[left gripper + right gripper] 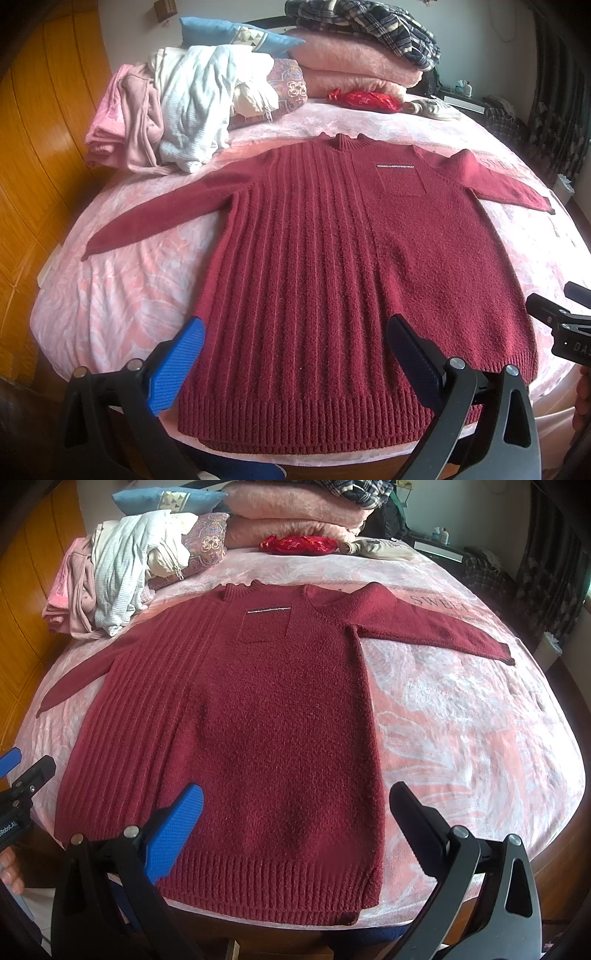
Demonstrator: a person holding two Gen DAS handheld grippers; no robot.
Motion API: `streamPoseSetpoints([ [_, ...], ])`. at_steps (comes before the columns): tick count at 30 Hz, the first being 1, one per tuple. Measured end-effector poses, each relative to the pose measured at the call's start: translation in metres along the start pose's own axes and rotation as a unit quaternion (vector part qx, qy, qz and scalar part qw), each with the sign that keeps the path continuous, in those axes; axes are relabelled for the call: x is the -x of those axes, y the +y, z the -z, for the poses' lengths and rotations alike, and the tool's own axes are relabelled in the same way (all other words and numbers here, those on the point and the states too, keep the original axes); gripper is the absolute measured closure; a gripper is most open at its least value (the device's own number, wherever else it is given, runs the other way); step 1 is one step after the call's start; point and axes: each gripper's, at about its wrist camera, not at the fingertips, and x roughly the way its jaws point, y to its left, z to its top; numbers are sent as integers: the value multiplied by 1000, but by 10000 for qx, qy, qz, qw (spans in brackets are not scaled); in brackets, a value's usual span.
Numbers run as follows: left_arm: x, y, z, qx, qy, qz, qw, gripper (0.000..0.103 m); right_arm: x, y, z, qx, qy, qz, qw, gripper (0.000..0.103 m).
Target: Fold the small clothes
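Observation:
A dark red knit sweater lies flat, front up, on the pink floral bedspread, both sleeves spread outward, hem nearest me. It also shows in the right wrist view. My left gripper is open and empty, hovering over the hem's left half. My right gripper is open and empty, above the hem's right corner, its dark finger over the bedspread. Each gripper shows at the edge of the other's view, the right one and the left one.
A pile of white and pink clothes sits at the back left. Folded pink blankets with a plaid garment, a blue pillow and a red pouch lie at the back. A wooden wardrobe stands left.

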Motion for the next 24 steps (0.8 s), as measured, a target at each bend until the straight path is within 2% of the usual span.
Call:
streamPoseSetpoints([
  [24, 0, 0, 1, -5, -13, -11, 10000, 4, 0, 0, 2, 8, 15, -24, 10000, 3],
])
